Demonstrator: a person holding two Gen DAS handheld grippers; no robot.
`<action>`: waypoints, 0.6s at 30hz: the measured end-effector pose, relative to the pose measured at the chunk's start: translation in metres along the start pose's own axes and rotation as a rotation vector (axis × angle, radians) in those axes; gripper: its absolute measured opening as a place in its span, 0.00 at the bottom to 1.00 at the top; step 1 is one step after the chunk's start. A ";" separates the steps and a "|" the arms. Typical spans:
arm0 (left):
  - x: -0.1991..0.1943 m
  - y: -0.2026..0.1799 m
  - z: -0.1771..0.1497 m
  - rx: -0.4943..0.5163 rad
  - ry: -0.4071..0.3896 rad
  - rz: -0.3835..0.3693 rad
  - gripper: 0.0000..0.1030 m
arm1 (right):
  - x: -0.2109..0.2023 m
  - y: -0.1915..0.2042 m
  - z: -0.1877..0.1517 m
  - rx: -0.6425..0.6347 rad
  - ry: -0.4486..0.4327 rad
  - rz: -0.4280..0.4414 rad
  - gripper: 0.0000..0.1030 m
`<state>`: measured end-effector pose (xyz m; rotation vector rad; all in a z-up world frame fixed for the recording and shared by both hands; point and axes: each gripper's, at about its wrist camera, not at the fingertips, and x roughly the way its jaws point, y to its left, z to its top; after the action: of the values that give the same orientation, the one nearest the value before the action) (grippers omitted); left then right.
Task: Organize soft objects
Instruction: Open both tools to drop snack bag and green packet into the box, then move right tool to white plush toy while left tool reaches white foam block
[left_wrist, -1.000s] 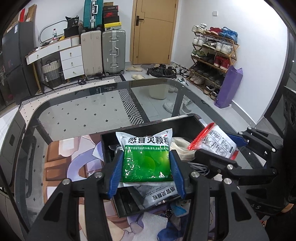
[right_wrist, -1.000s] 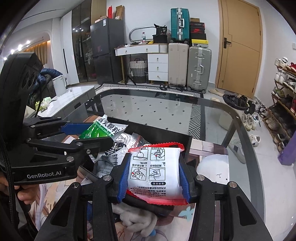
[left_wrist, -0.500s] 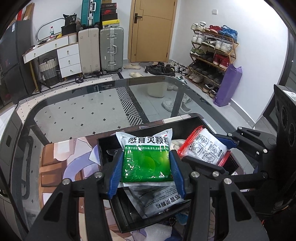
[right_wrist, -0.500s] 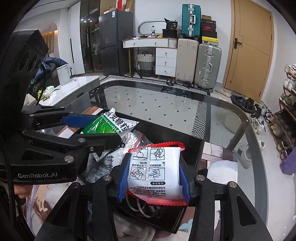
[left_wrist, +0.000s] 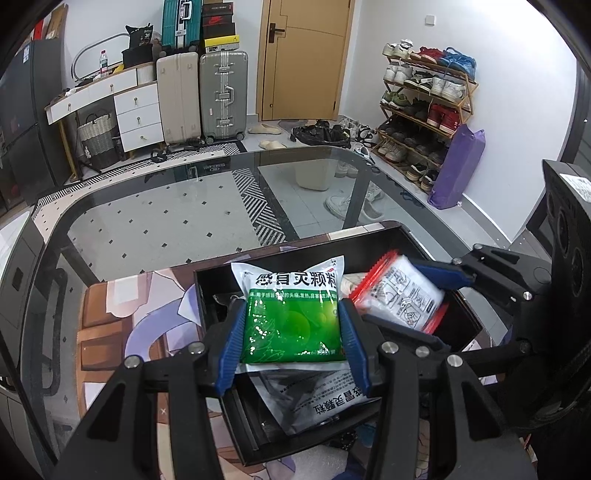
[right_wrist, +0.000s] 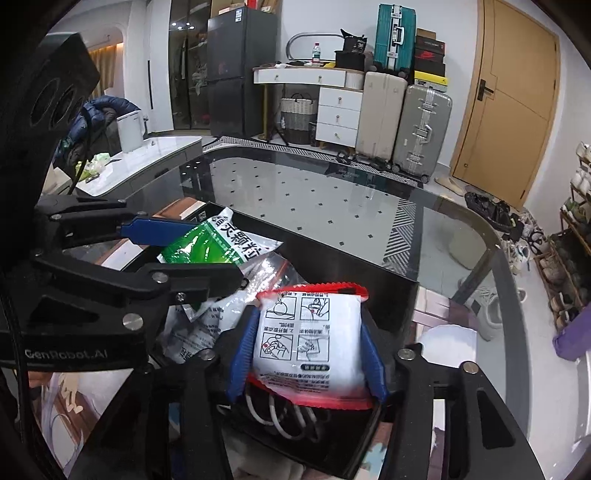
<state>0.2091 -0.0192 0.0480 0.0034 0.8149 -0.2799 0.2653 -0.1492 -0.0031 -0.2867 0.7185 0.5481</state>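
My left gripper (left_wrist: 291, 325) is shut on a green and white medicine pouch (left_wrist: 291, 317) and holds it over a black box (left_wrist: 458, 314) on the glass table. My right gripper (right_wrist: 306, 339) is shut on a white pouch with red edges (right_wrist: 310, 336), also over the box (right_wrist: 391, 295). The right gripper and its pouch (left_wrist: 399, 291) show at the right of the left wrist view. The left gripper and green pouch (right_wrist: 199, 247) show at the left of the right wrist view. Another white pouch (left_wrist: 321, 398) and white cables (right_wrist: 280, 413) lie inside the box.
A printed mat (left_wrist: 122, 325) lies under the box on the glass table (left_wrist: 166, 221). A white round object (right_wrist: 447, 339) lies right of the box. Suitcases, a drawer unit and a shoe rack stand beyond the table.
Both grippers have moved forward and lower over the black box with their pouches still held. The red-edged pouch now hangs down inside the box's right part.
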 end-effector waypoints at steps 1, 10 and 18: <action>0.000 0.000 0.000 0.000 0.002 -0.001 0.47 | -0.004 0.001 -0.001 -0.002 -0.011 -0.003 0.58; 0.009 -0.001 -0.004 0.006 0.035 -0.026 0.50 | -0.041 -0.002 -0.018 0.007 -0.063 -0.089 0.84; -0.004 -0.010 -0.012 0.027 0.021 -0.036 0.83 | -0.057 -0.015 -0.039 0.145 -0.076 -0.088 0.99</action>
<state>0.1955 -0.0268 0.0439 0.0173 0.8327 -0.3260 0.2171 -0.1997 0.0086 -0.1609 0.6657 0.4192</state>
